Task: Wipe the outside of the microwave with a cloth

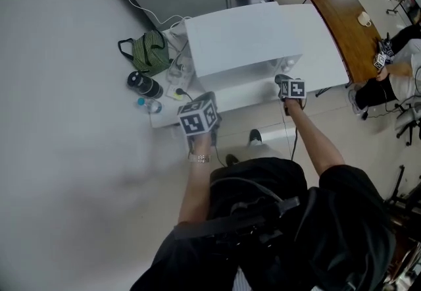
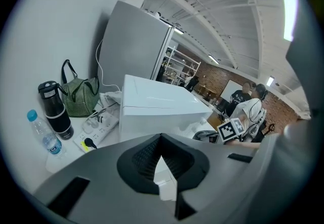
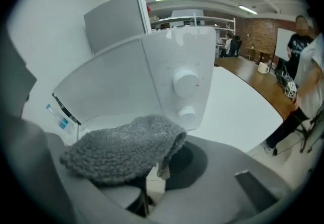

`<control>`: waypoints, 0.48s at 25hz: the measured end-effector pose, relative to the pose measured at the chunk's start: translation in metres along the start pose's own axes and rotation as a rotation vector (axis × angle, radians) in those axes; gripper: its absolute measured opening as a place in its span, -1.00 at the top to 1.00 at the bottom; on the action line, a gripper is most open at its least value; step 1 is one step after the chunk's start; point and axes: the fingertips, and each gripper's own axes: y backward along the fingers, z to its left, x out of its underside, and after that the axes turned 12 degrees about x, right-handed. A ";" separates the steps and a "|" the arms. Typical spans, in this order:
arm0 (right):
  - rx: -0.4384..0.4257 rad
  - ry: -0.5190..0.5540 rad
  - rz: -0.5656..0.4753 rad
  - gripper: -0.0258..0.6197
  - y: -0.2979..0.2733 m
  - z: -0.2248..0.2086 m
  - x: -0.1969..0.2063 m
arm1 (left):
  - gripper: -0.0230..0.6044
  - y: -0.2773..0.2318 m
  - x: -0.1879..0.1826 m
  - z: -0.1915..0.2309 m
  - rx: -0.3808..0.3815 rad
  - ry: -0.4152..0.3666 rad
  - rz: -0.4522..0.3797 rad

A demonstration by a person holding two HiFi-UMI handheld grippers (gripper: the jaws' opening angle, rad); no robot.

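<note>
Grips the cloth [image 3: 121, 149] in the right claw [image 3: 148, 187], jaws closed on one fold only, the rest heaped loose over the upper jaw. Holds the left claw [image 2: 164, 177] pinched almost together on nothing, low at the front of the bench [image 1: 329, 66]. Puts the cloth just before the front of the microwave [image 3: 126, 76], beside its two knobs [image 3: 185, 82]; contact or gap impossible to tell. Risks, with so small a bite, dragging the cloth free when pressed along the panel, leaving hard jaw to scrape the white casing. Risks also catching a knob in the knit and turning it. Further left, could shove the microwave sideways into the power strip [image 2: 96, 126], flask [image 2: 54, 109] and water bottle [image 2: 43, 137] by leaning too hard, with the empty claw bracing nothing.
</note>
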 end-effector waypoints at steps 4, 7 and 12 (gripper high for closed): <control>-0.259 -0.117 -0.045 0.88 0.081 0.085 0.001 | 0.94 -0.007 0.014 -0.017 0.044 -0.015 0.030; -0.464 -0.076 -0.082 0.88 0.145 0.161 0.002 | 0.94 -0.009 0.020 -0.041 0.062 -0.042 0.019; -0.496 0.111 -0.130 0.88 0.188 0.213 -0.001 | 0.94 0.002 0.012 -0.056 -0.015 -0.106 -0.025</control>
